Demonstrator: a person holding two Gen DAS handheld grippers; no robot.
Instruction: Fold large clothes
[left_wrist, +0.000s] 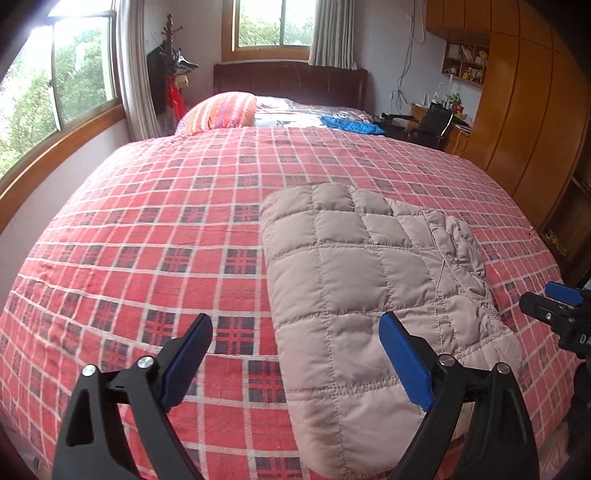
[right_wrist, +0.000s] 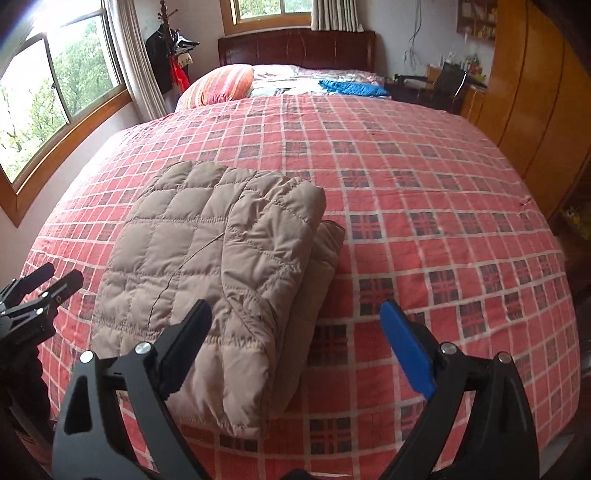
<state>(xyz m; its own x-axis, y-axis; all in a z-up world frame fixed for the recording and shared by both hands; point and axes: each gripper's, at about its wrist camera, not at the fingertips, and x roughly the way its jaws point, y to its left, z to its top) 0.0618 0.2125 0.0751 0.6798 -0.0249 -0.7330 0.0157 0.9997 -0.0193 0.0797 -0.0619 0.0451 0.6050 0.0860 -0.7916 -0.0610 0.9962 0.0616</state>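
Blue pads line the spread fingers of the left gripper (left_wrist: 295, 363), which hangs open and empty just above the near end of the folded jacket (left_wrist: 373, 317), touching nothing. The right gripper (right_wrist: 297, 354) is likewise released, its jaws wide apart, poised over the jacket's near right corner and holding nothing; in the left wrist view its black tip shows just beside the jacket's right edge. The jacket is a beige quilted one, folded into a thick oblong bundle with a sleeve layer doubled on top along its right side, and it lies flat on the bed (right_wrist: 424, 192) near the foot edge. Beyond the jacket the red plaid bedspread stretches bare to a striped orange pillow (right_wrist: 223, 83) and a blue cloth (right_wrist: 351, 88) at the far end, in front of the dark headboard (right_wrist: 295, 46). Left of the jacket are windows with curtains; right of it stands a wooden wardrobe (left_wrist: 524, 110).
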